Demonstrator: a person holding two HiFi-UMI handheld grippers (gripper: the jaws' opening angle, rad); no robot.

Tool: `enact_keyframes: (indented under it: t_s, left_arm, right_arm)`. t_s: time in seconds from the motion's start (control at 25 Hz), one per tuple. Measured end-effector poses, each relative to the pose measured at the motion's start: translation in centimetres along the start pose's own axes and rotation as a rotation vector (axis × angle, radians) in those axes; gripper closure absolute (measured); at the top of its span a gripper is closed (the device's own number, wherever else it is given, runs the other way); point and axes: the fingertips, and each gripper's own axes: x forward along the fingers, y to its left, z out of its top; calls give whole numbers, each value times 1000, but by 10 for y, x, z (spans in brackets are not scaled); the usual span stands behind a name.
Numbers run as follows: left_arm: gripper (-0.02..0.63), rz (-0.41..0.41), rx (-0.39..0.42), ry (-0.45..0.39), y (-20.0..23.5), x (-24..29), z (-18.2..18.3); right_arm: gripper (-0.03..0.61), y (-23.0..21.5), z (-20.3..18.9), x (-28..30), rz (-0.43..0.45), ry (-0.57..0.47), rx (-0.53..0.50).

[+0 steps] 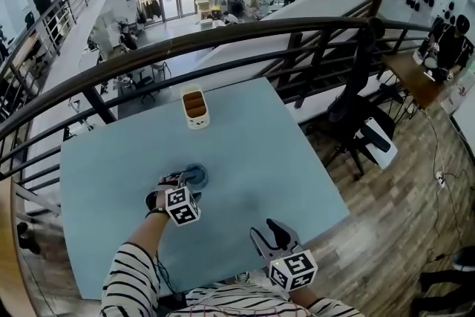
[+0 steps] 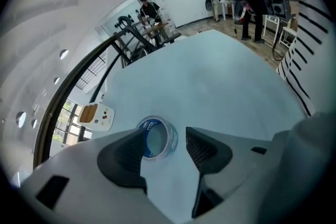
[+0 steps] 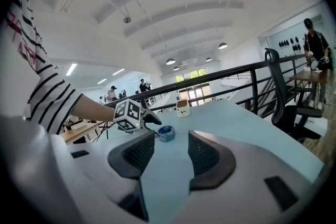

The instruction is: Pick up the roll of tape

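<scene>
The roll of tape [image 1: 197,174], clear with a blue core, lies flat on the light blue table [image 1: 282,159]. My left gripper [image 1: 185,180] is open right at it. In the left gripper view the tape [image 2: 171,139] sits between the two fingertips of the left gripper [image 2: 165,139], and the left finger [image 2: 126,152] covers the roll's left edge. I cannot tell if a finger touches it. My right gripper [image 1: 269,235] hangs open over the table's near edge with nothing in it. In the right gripper view the right gripper [image 3: 170,152] points at the tape [image 3: 166,133], with the left gripper's cube [image 3: 128,114] beside the roll.
A white holder with a brown insert [image 1: 195,108] stands at the table's far side, also in the left gripper view [image 2: 97,114]. A black railing [image 1: 223,37] curves behind the table. An office chair [image 1: 364,122] stands to the right.
</scene>
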Motion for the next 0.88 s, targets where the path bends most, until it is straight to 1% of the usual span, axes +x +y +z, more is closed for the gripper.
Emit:
enact_keyframes:
  t_s: [0.2, 0.48, 0.6, 0.72, 0.76, 0.8, 0.88]
  left_arm:
    - [394, -81, 49, 81, -1, 27, -14]
    - [394, -167, 119, 147, -9, 53, -19]
    - [396, -196, 135, 168, -16, 63, -21]
    - [399, -235, 124, 176, -20, 67, -23]
    - [406, -251, 114, 176, -20, 67, -23]
    - [437, -266, 107, 179, -21, 67, -23]
    - [460, -278, 119, 197, -22, 66, -24]
  right_arm:
    - [382, -9, -5, -1, -38, 7, 17]
    - [382, -14, -8, -6, -87, 19, 42]
    - [382, -19, -12, -10, -106, 21, 49]
    - [382, -23, -15, -12, -126, 21, 58]
    - [382, -24, -14, -12, -131, 21, 61]
    - [382, -23, -14, -11, -134, 22, 63]
    - [382, -21, -14, -11, -134, 23, 64]
